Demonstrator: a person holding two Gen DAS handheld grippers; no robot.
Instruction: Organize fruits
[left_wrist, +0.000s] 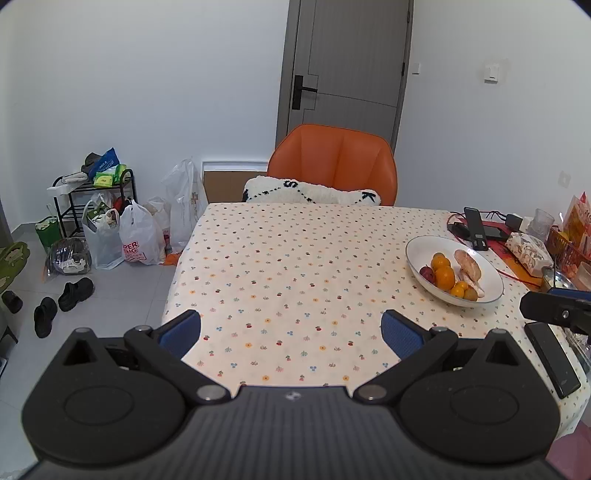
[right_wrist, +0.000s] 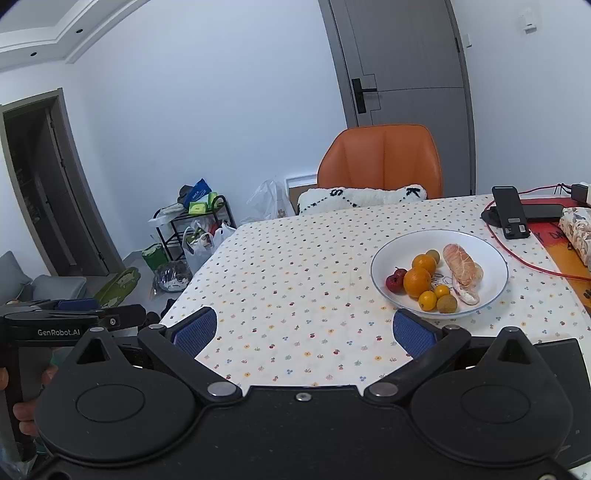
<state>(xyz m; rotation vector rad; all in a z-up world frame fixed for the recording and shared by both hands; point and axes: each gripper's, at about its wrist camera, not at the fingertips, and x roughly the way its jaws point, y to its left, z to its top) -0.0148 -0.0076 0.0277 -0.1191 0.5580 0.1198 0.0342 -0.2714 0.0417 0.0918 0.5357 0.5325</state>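
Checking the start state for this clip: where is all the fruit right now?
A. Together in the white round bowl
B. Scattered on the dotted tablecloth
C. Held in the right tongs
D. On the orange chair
A: the oranges, the small red fruit and the rest all lie inside the white round bowl; both the left tongs and the right tongs are open and hold nothing.

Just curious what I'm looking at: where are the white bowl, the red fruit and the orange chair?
White bowl (right_wrist: 491, 291), right wrist view, bare inner wall.
Red fruit (right_wrist: 394, 282), right wrist view, its middle.
Orange chair (left_wrist: 332, 162), left wrist view, backrest.
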